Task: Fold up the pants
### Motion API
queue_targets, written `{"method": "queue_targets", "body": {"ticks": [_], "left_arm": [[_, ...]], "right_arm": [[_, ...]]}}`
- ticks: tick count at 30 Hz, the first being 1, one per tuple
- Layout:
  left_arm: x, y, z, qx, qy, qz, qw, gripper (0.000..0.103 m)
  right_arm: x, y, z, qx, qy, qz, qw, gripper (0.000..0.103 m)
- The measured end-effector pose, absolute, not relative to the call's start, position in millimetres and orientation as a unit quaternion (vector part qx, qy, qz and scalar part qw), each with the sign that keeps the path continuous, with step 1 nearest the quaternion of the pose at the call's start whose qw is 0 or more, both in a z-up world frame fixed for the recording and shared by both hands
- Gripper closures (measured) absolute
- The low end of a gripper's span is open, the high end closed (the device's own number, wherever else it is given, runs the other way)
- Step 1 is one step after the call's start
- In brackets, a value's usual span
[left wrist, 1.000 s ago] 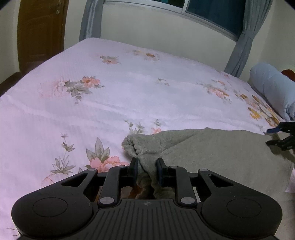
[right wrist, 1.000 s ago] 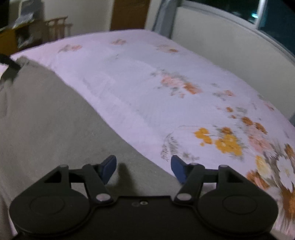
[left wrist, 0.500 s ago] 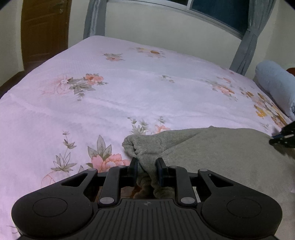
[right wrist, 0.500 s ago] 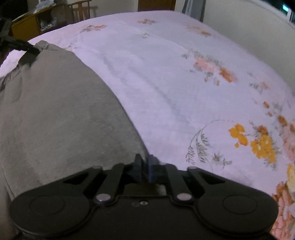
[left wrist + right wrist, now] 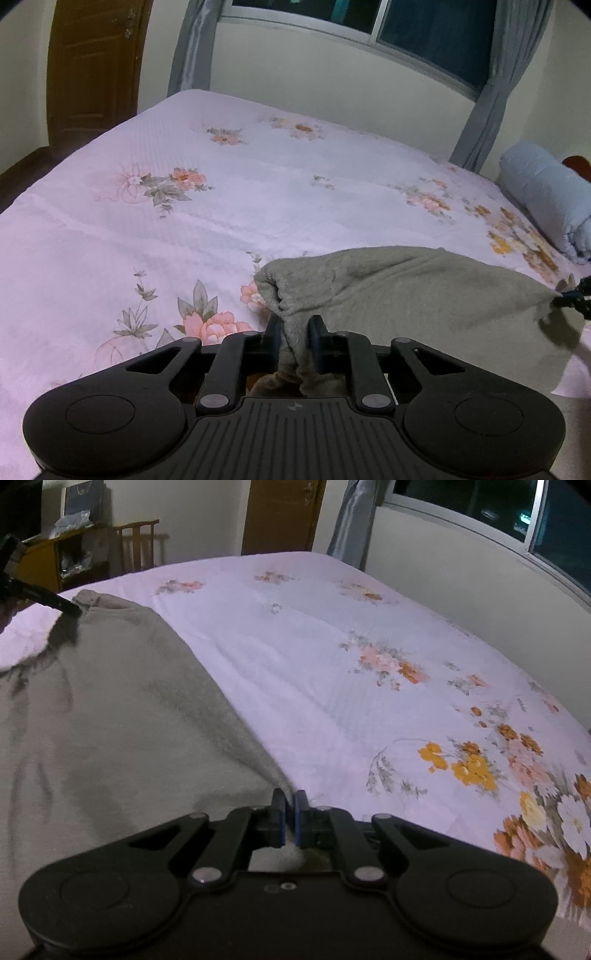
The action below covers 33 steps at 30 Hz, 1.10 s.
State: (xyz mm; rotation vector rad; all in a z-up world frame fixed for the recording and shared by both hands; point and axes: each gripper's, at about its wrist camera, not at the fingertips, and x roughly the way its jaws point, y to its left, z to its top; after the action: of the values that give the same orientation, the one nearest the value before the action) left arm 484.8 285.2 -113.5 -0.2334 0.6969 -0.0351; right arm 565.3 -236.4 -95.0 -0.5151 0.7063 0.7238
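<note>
Grey pants lifted off the floral bed

Your bed (image 5: 229,206) carries the grey pants (image 5: 406,291) near its front edge; your left gripper (image 5: 294,334) clamps one bunched corner, your right gripper (image 5: 290,818) pinches the other edge.

Grey-beige pants (image 5: 424,295), plain and fuzzy, no print at all. Under them a pale lilac-pink bedsheet (image 5: 184,229) scattered with peach-pink flowers and grey-green leaves, turning to orange and white blooms on the right. Far right, a light blue rolled blanket (image 5: 543,195). Grey curtains (image 5: 484,110) frame a dark window; cream wall, brown wooden door (image 5: 92,66) far left. Both grippers black, the right gripper (image 5: 290,812) with blue pads.
</note>
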Motion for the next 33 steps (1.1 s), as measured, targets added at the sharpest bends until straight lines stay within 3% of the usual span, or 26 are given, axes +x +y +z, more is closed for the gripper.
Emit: {"method": "queue_targets", "body": {"ticks": [13, 19, 24, 25, 27, 28, 29, 33], "left_arm": [[359, 291, -119, -0.183, 0.262, -0.062, 0.946, 0.091], [288, 318, -155, -0.229, 0.285, 0.013, 0.931, 0.09], [242, 315, -153, -0.219, 0.299, 0.061, 0.927, 0.09], [238, 313, -151, -0.224, 0.296, 0.064, 0.926, 0.087], [236, 308, -147, -0.233, 0.295, 0.071, 0.924, 0.055], [238, 303, -144, -0.236, 0.296, 0.077, 0.922, 0.023], [239, 299, -141, -0.24, 0.29, 0.077, 0.923, 0.018], [261, 278, -137, -0.272, 0.311, 0.041, 0.91, 0.018]], "right_arm": [[395, -241, -51, -0.29, 0.285, 0.344, 0.846, 0.103], [307, -234, -85, -0.283, 0.294, 0.343, 0.846, 0.103], [272, -226, -126, -0.288, 0.301, 0.307, 0.856, 0.103], [271, -227, -126, -0.275, 0.296, 0.297, 0.865, 0.103], [269, -227, -123, -0.256, 0.28, 0.273, 0.884, 0.103], [267, -228, -120, -0.246, 0.271, 0.261, 0.893, 0.103], [267, -228, -118, -0.237, 0.267, 0.253, 0.899, 0.103], [270, -226, -112, -0.217, 0.262, 0.236, 0.91, 0.102]]}}
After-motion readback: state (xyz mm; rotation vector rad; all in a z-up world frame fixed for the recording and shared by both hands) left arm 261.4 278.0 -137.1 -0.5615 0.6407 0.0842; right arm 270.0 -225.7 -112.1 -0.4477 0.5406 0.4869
